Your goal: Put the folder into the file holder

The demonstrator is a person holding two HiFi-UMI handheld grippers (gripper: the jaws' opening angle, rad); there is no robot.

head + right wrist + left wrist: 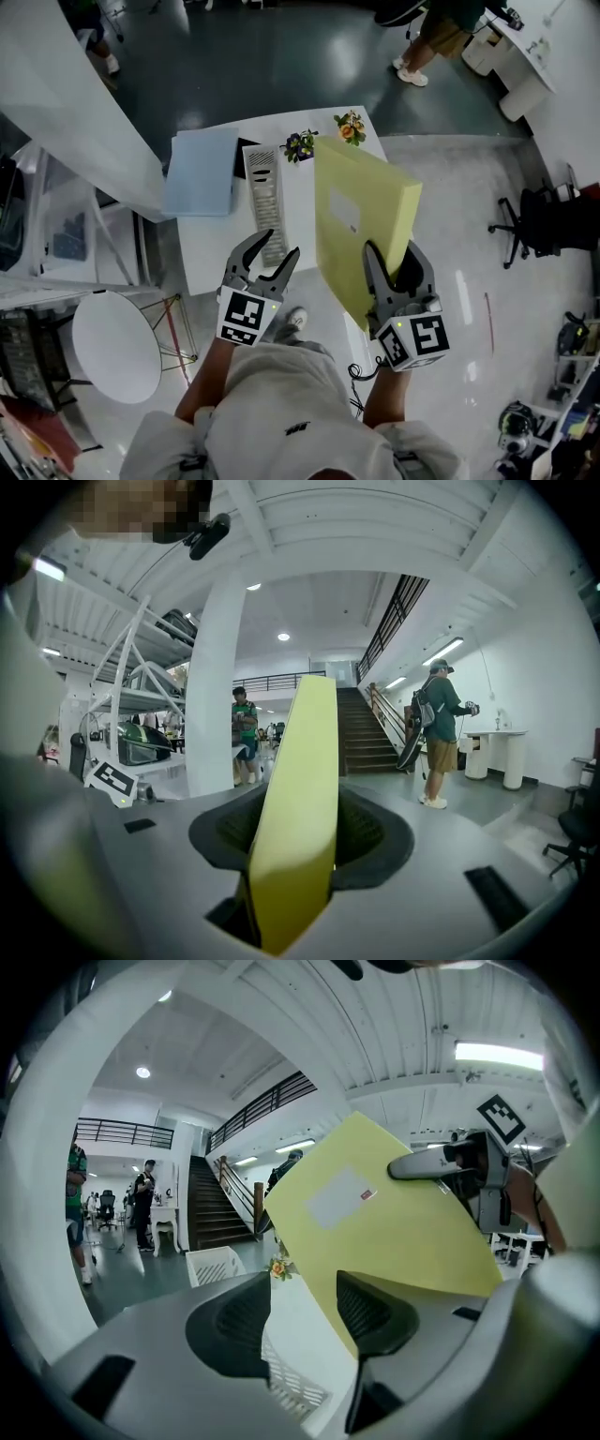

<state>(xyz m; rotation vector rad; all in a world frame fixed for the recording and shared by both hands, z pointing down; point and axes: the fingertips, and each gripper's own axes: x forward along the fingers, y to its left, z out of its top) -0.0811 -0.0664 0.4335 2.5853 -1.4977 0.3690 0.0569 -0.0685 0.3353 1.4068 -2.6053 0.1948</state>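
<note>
While the right gripper (394, 255) is clamped on the lower edge of the yellow folder (361, 220), the folder stands tilted in the air over the right side of the white bench (211, 253), clear of its top. In the right gripper view the folder's thin edge (300, 808) runs straight up between the two dark pads, which press on it from both sides.

The left gripper (279, 246) has its jaws apart with nothing between them. It hangs over the near end of the white mesh file holder (264, 192), which lies lengthwise on the middle of the bench, to the left of the lifted folder. In the left gripper view the folder's face (394, 1222) fills the space just beyond the right-hand jaw.

A light blue folder (202, 171) lies flat on the bench just left of the file holder. Two small flower pots stand at the far edge of the bench, a purple one (300, 145) close to the holder's far end and an orange one (351, 127) beside the folder's top corner.

Off the bench, a round white stool (114, 345) stands at the near left, a black office chair (539, 220) to the right, and a person in shorts (436, 37) on the dark floor beyond.
</note>
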